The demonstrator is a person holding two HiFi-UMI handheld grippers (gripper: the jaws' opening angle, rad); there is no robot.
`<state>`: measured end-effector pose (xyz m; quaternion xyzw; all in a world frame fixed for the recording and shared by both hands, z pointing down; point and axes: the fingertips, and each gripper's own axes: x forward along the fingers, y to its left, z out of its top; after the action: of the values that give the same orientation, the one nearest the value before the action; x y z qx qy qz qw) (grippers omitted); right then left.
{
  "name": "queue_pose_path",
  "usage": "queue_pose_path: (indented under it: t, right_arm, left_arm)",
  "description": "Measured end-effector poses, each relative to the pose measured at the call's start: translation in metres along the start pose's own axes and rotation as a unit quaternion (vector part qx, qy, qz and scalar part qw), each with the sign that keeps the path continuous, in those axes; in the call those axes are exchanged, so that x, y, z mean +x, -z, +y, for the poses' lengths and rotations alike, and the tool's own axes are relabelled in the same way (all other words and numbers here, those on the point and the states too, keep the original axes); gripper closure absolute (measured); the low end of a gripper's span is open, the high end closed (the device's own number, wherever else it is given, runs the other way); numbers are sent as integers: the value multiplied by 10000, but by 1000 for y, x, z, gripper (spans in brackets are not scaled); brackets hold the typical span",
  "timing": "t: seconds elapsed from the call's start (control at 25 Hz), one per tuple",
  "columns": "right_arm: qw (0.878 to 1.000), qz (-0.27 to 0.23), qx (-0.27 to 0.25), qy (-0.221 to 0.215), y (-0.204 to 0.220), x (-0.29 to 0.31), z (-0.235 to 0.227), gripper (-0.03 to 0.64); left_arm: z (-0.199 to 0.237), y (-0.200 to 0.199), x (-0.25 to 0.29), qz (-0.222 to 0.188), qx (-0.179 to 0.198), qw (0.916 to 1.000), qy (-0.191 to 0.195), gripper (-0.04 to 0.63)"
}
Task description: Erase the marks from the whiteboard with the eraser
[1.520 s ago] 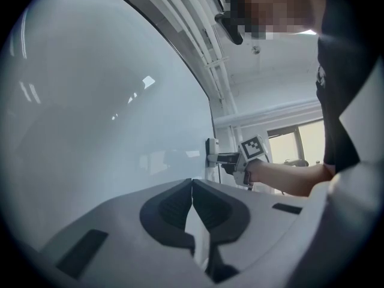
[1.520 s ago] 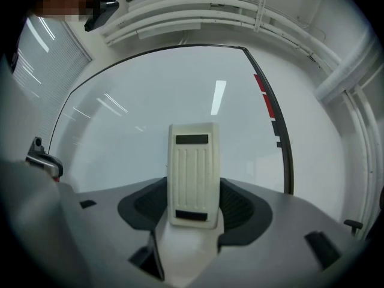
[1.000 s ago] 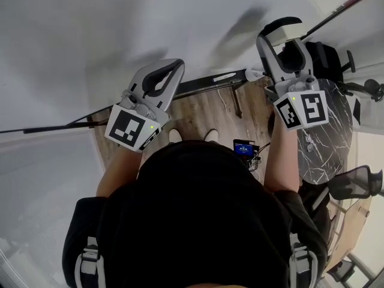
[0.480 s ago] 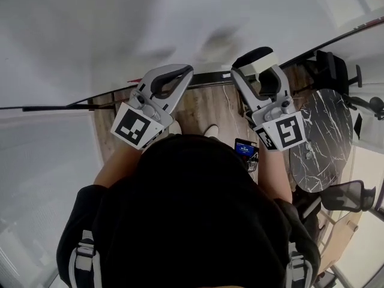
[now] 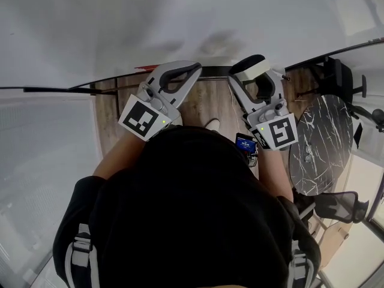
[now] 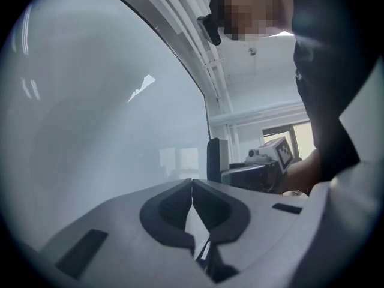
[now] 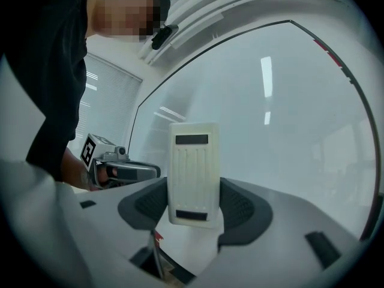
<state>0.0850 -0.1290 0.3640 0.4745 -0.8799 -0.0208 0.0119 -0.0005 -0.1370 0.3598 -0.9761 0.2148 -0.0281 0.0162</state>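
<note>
The whiteboard (image 5: 180, 17) fills the top of the head view, and I see no marks on the part that shows. My right gripper (image 5: 245, 71) is shut on a white eraser (image 5: 259, 69), held close in front of the board's lower edge. In the right gripper view the eraser (image 7: 193, 173) stands upright between the jaws of that gripper (image 7: 193, 188), with the board (image 7: 282, 113) behind it. My left gripper (image 5: 193, 69) is beside it, shut and empty. Its tips (image 6: 192, 182) meet in the left gripper view, near the board (image 6: 102, 113).
The board's dark lower frame (image 5: 72, 89) runs across above a wooden floor (image 5: 210, 104). A round black marble table (image 5: 321, 149) and an office chair (image 5: 336, 71) stand at the right. A small device with a blue screen (image 5: 245, 144) hangs at my waist.
The right gripper with the eraser has swung left and lower, closer to the left gripper. The left gripper has shifted slightly right and up. Both stayed shut.
</note>
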Motion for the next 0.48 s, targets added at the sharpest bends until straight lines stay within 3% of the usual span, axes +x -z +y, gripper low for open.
queue_pose_path:
  t: [0.48]
  right_arm:
    - [9999, -1, 5, -111, -2, 10, 5, 362]
  left_arm:
    - [5, -4, 1, -86, 24, 10000, 11, 591]
